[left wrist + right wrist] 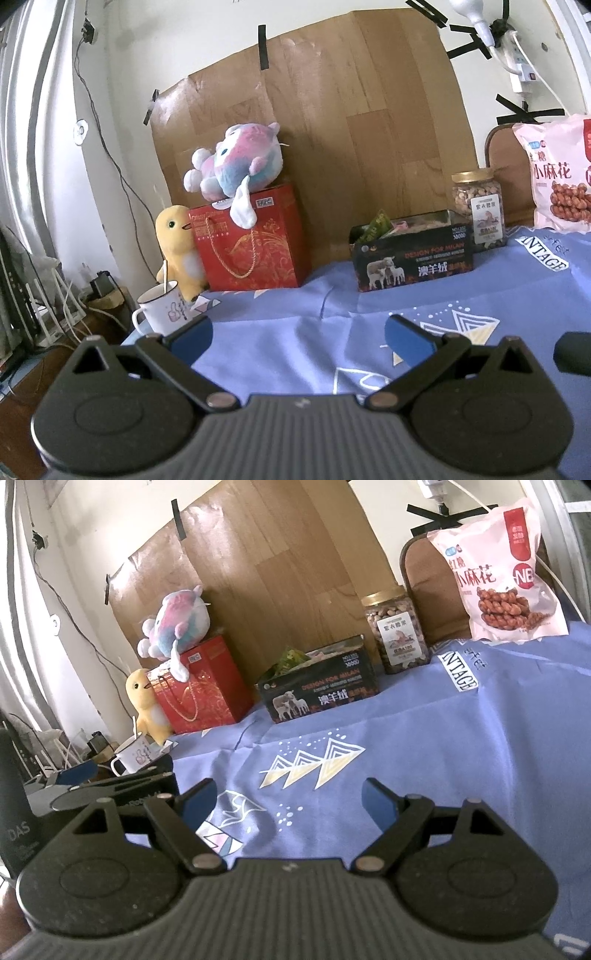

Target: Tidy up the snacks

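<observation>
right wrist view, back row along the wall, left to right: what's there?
yellow plush → red gift bag → black open box → nut jar → pink snack bag. The pastel plush sits on top of the gift bag, so unranked.

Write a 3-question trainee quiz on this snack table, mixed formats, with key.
1. True or false: the left hand-held gripper is shut on the pink snack bag.
2. Multiple choice: the plush unicorn lies on A) the red gift bag B) the nut jar C) the white mug.
3. Fill in: the black box stands directly left of the ____ jar.

Key: 1 false, both it and the right hand-held gripper are open and empty; 2 A; 3 nut.
</observation>
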Action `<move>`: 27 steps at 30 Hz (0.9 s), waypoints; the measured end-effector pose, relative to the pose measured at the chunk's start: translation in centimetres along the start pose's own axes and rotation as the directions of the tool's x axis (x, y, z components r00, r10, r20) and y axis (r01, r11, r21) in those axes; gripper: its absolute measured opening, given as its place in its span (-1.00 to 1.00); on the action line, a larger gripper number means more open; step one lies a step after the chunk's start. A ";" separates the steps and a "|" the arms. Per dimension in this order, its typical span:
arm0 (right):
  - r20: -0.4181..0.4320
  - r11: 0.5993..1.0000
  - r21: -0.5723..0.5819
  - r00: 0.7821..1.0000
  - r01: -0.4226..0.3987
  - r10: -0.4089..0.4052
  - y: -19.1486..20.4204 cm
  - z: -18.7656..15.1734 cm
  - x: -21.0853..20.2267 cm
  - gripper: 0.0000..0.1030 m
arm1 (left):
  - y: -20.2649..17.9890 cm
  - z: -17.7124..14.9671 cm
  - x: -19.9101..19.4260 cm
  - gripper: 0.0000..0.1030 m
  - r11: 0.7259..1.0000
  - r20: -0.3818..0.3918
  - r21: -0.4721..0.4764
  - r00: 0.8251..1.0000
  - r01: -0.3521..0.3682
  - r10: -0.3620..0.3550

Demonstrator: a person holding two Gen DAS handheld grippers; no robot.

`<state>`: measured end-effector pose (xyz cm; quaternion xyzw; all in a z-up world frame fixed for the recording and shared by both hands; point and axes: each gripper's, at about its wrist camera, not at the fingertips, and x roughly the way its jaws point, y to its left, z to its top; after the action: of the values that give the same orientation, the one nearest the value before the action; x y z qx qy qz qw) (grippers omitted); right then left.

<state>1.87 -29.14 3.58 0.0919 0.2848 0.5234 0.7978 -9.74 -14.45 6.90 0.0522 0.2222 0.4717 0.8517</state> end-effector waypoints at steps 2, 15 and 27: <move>0.000 1.000 0.001 1.000 0.000 0.000 0.0 0.0 0.0 0.70 | 0.0 0.0 0.0 1.00 1.000 -0.001 0.003 1.000 -0.001 0.001; -0.001 1.000 0.008 1.000 0.002 -0.002 0.1 -0.1 -0.1 0.70 | 0.7 0.0 0.2 1.00 0.998 0.015 0.005 0.998 -0.055 0.055; 0.000 1.000 0.009 1.000 0.003 -0.003 0.1 -0.1 -0.1 0.70 | 0.8 0.0 0.3 1.00 0.994 0.041 0.026 0.994 -0.103 0.102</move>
<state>1.67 -29.20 3.55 0.0950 0.2873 0.5211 0.7981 -10.25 -13.71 7.02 0.0846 0.2091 0.5104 0.8298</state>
